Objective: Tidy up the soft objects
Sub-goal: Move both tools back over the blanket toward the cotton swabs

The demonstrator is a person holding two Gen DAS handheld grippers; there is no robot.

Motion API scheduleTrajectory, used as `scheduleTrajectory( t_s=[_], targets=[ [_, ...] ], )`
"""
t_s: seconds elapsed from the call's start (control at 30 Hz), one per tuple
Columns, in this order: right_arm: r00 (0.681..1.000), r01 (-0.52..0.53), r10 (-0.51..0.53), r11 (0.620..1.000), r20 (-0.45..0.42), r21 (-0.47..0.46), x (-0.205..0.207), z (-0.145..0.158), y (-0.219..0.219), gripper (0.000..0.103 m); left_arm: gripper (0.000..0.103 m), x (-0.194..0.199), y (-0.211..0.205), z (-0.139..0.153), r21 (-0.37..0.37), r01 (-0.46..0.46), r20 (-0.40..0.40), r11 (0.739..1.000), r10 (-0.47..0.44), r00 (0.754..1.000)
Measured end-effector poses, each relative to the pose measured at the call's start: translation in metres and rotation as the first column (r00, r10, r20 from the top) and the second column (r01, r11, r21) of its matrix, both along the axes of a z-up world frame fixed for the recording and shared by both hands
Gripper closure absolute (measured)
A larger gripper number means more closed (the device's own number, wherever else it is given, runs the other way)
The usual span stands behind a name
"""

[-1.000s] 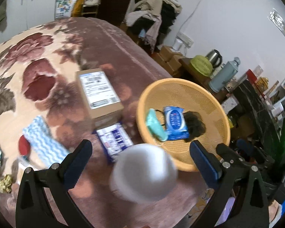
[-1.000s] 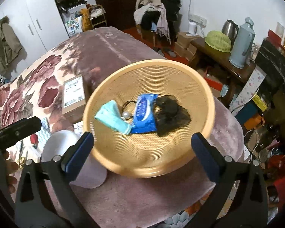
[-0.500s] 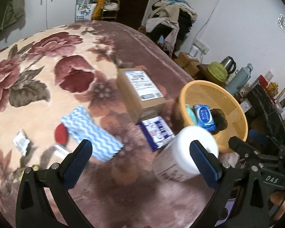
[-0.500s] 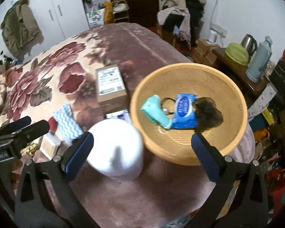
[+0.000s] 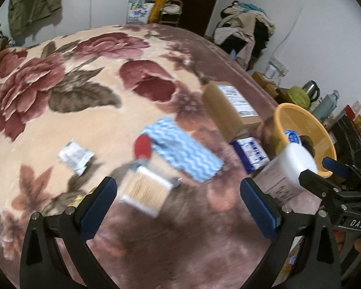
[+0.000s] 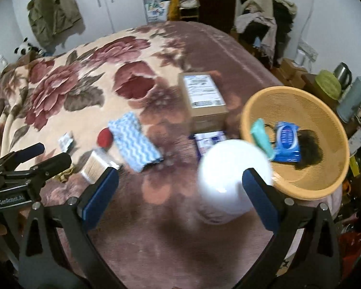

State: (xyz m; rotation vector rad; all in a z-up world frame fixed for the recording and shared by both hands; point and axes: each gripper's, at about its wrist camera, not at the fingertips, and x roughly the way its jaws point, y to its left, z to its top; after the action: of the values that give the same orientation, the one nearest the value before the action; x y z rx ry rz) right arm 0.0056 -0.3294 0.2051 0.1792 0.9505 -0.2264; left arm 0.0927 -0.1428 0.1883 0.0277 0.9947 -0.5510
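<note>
Both tools gape wide and grasp nothing: the left tool (image 6: pixel 26 154) reads "GenRobot", the right tool (image 5: pixel 325 168) "DAS", above the bed (image 5: pixel 84 110).

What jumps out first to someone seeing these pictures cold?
The big floral blanket covering the bed, strewn with small items. At its right edge sits a yellow basket holding a blue wipes pack, with a white tub just left of it. Both open grippers, left and right, hover empty above.
</note>
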Motion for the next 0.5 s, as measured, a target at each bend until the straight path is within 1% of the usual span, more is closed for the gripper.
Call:
scheduleTrajectory(
  t_s=[0.27, 0.5],
  targets=[
    [0.997, -0.061, 0.062, 0.998, -0.051, 0.030, 0.011, -0.031, 0.046, 0.000, 0.001, 0.006, 0.052, -0.033, 0.029, -0.059, -0.041, 0.998, 0.060, 0.997],
    [0.989, -0.104, 0.109, 0.993, -0.105, 0.053, 0.025, -0.062, 0.072, 0.000, 0.001, 0.013, 0.087, -0.069, 0.081, -0.098, -0.065, 0.992, 0.103, 0.993]
  ],
)
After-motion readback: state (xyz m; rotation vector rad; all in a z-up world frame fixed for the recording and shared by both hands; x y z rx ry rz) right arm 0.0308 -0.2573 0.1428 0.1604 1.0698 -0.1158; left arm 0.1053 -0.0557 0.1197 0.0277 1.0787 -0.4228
